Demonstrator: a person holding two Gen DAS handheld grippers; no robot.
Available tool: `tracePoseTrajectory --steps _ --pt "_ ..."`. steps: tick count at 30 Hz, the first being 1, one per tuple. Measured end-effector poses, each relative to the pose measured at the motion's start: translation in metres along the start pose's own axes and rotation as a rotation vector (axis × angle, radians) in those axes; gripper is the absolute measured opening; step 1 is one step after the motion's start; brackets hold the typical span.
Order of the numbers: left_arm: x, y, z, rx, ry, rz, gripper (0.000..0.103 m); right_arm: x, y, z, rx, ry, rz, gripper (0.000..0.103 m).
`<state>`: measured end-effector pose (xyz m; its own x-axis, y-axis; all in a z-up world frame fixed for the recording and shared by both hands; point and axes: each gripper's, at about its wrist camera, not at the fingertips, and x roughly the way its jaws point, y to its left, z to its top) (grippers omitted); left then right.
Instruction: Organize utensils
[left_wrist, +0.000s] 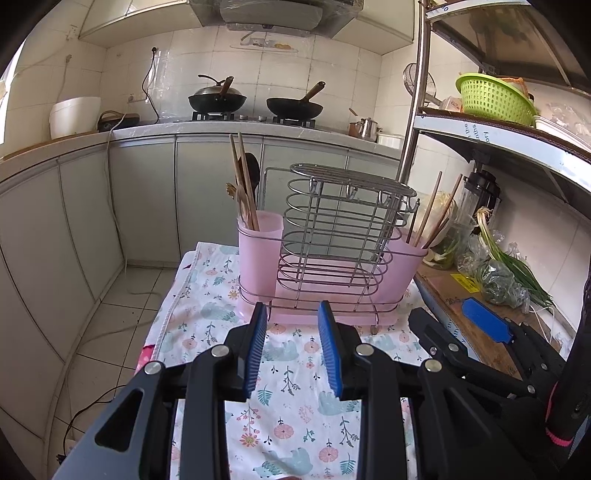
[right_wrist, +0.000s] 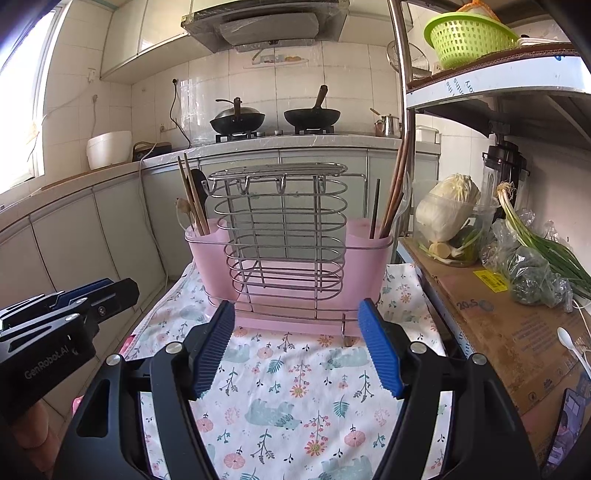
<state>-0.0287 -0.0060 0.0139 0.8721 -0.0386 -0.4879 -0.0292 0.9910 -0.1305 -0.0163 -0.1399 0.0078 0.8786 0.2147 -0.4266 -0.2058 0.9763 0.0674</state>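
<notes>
Left gripper (left_wrist: 293, 314), black with blue ribbed pads, jaws parted moderately, nothing between them. Right gripper (right_wrist: 297, 314), same build, jaws spread wider, also empty. Both hover low over the floral-print cloth (right_wrist: 280, 391) covering the small table, near its front edge, left gripper well left of the right one.

Chrome wire utensil rack with pink plastic cups and drip tray (right_wrist: 284, 236) stands upright at the far edge of the cloth, just ahead of both grippers, not touching them. Left pink cup (left_wrist: 258, 247) holds wooden chopsticks, wooden spoon and a dark spoon (left_wrist: 243, 184). Right pink cup (right_wrist: 373, 236) holds brown chopsticks (right_wrist: 393, 192) leaning right. Centre wire section looks empty.

White plastic spoon (right_wrist: 569, 341) lies on the cardboard-covered shelf (right_wrist: 491, 317) to the right of the table, well apart from the rack.
</notes>
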Motion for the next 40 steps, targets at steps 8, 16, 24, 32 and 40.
tracePoseTrajectory --steps 8,16,24,32,40 --pt "0.002 0.0 -0.002 0.001 0.004 -0.004 0.028 0.003 0.0 -0.002 -0.004 0.005 0.0 0.07" --pt "0.005 0.001 -0.004 0.002 0.01 -0.01 0.028 0.004 0.001 -0.003 -0.005 0.01 -0.002 0.07" --pt "0.011 0.002 -0.005 0.002 0.022 -0.015 0.028 0.009 0.001 -0.005 -0.009 0.02 -0.002 0.07" --pt "0.018 0.002 -0.006 0.001 0.033 -0.012 0.028 0.014 0.002 -0.006 -0.011 0.032 -0.003 0.07" --pt "0.026 0.004 -0.007 -0.005 0.053 -0.012 0.028 0.019 0.0 -0.008 -0.007 0.044 -0.004 0.07"
